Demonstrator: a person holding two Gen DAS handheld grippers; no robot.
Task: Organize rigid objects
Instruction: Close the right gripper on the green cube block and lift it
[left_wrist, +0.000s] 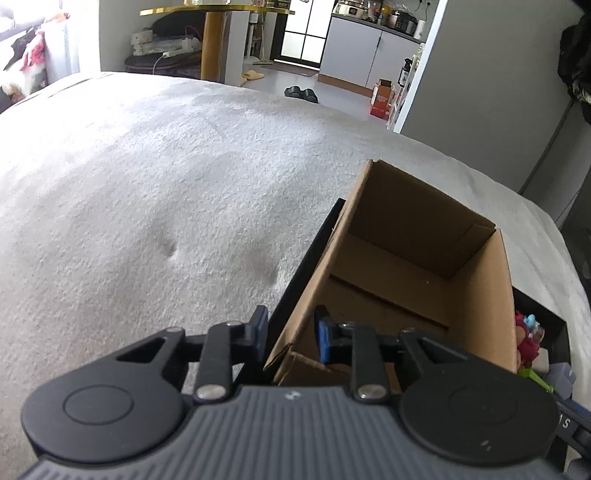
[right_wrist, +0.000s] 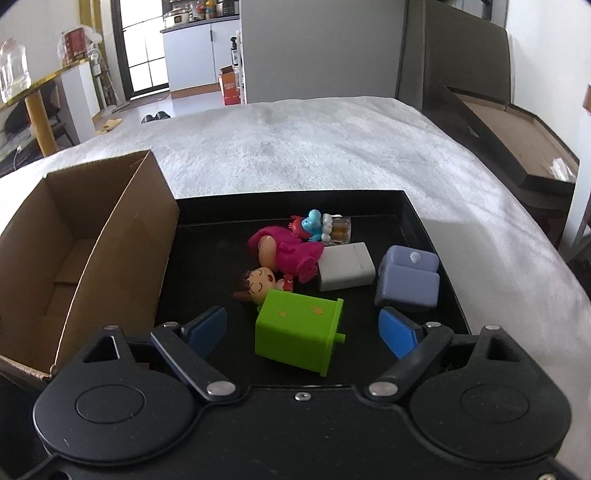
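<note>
Left gripper (left_wrist: 290, 338) straddles the cardboard box (left_wrist: 413, 266) wall, pads not visibly pressing it. Right gripper (right_wrist: 301, 328) gapes around the green block (right_wrist: 297, 330) in the black tray (right_wrist: 436, 236); off-centre closure could tip it.

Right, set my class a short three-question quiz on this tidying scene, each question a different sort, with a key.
1. True or false: the right claw is shut on the green block.
2. The pink figure lies in: A) the black tray; B) the cardboard box; C) a white bowl.
3. Fill in: in the right wrist view, the cardboard box stands at the tray's ___ side.

Key: 1 false, the claw is open with its pads clear of the block; 2 A; 3 left.
</note>
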